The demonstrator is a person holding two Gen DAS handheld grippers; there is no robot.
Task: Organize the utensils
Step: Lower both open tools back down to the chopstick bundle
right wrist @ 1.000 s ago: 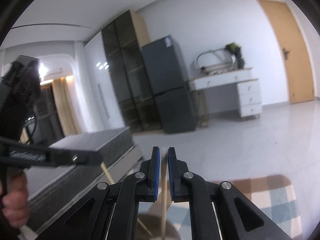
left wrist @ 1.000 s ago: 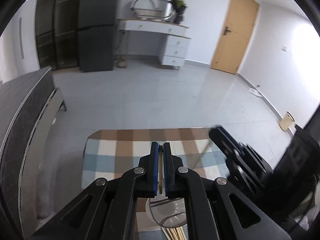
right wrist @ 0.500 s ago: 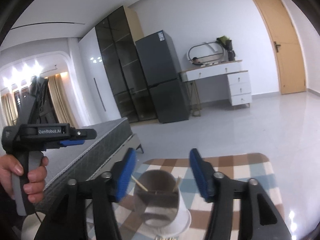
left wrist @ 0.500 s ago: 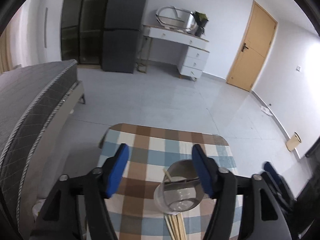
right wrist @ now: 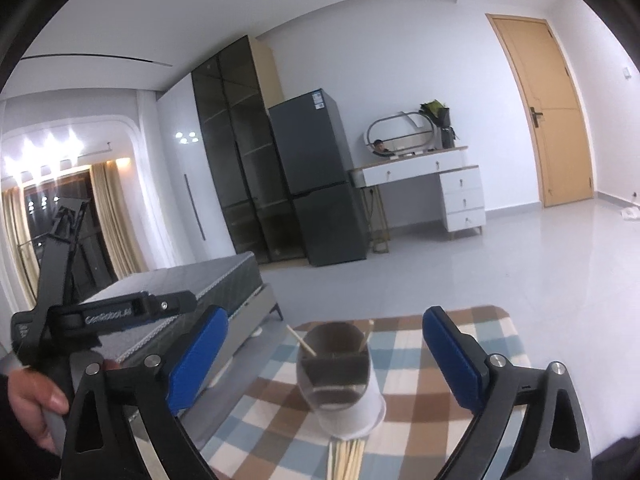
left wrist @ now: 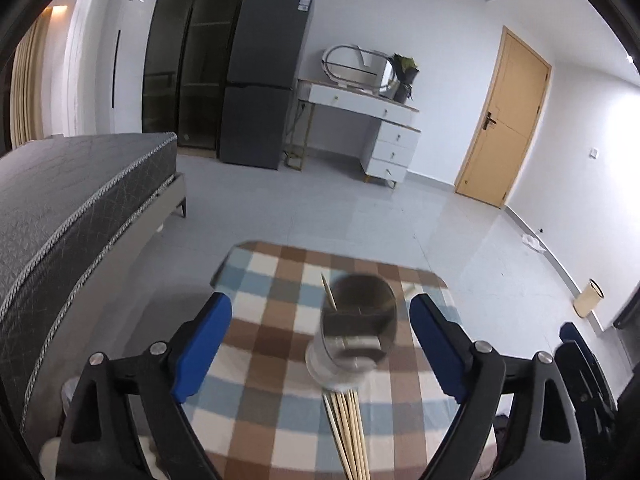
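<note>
A round utensil holder [left wrist: 354, 328] with a dark divided inside and a white base stands on the checked tablecloth [left wrist: 272, 344]. It also shows in the right wrist view [right wrist: 338, 376]. Two chopsticks [right wrist: 301, 343] stick out of it, one at each side. A bundle of wooden chopsticks [left wrist: 349, 432] lies on the cloth just in front of the holder, also seen in the right wrist view [right wrist: 345, 458]. My left gripper [left wrist: 320, 344] is open and empty above the bundle. My right gripper [right wrist: 325, 356] is open and empty, facing the holder.
A grey bed [left wrist: 68, 208] lies to the left of the table. A dark fridge [left wrist: 264, 80], a white dresser [left wrist: 360, 132] and a wooden door [left wrist: 504, 120] stand at the far wall. The left hand-held gripper [right wrist: 80, 320] shows at the left of the right wrist view.
Both grippers were shut on chopsticks over the holder a second ago. Both have opened and pulled back and up, and the chopsticks now stand in the holder.
</note>
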